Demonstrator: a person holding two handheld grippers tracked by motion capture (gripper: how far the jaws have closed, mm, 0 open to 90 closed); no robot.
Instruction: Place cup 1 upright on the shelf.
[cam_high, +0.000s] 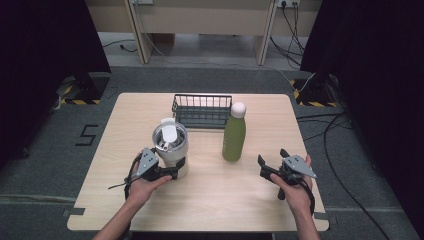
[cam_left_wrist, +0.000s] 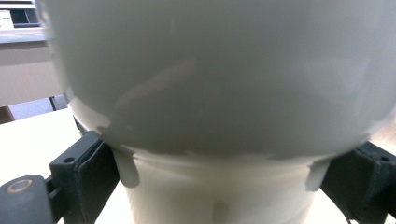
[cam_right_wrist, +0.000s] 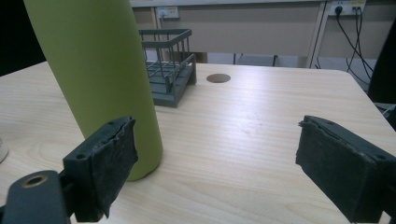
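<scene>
Surface: we see a pale wooden surface (cam_high: 210, 200) carrying three items, with a person's two forearms entering from the near edge.
Tumbler: we find a cream tumbler (cam_high: 172, 150) with a clear lid standing upright at left of centre; in the left gripper view its wide upper body (cam_left_wrist: 219, 70) overhangs a narrower base.
Left gripper: we locate the left gripper (cam_high: 172, 172) level at the tumbler's near side, low on its body.
Left jaws: we read the jaws as set one on each side of the tumbler's narrow base; the black pads (cam_left_wrist: 95, 175) lie against or just beside its wall, and we cannot tell firm contact from the left gripper view.
Green bottle: we see a green bottle (cam_high: 234, 135) with a white cap standing upright just right of centre, well apart from the tumbler.
Right gripper: we locate the right gripper (cam_high: 265, 170) near the bottle, on its right, with the hand resting low over the surface.
Right jaws: we read the jaws as spread wide with nothing between them; in the right gripper view the bottle (cam_right_wrist: 102, 79) stands beyond the left-hand pad (cam_right_wrist: 114, 158), apart from it.
Wire basket: we see a dark wire basket (cam_high: 201, 111) standing behind the tumbler and the bottle, its right end just beside the bottle's cap.
</scene>
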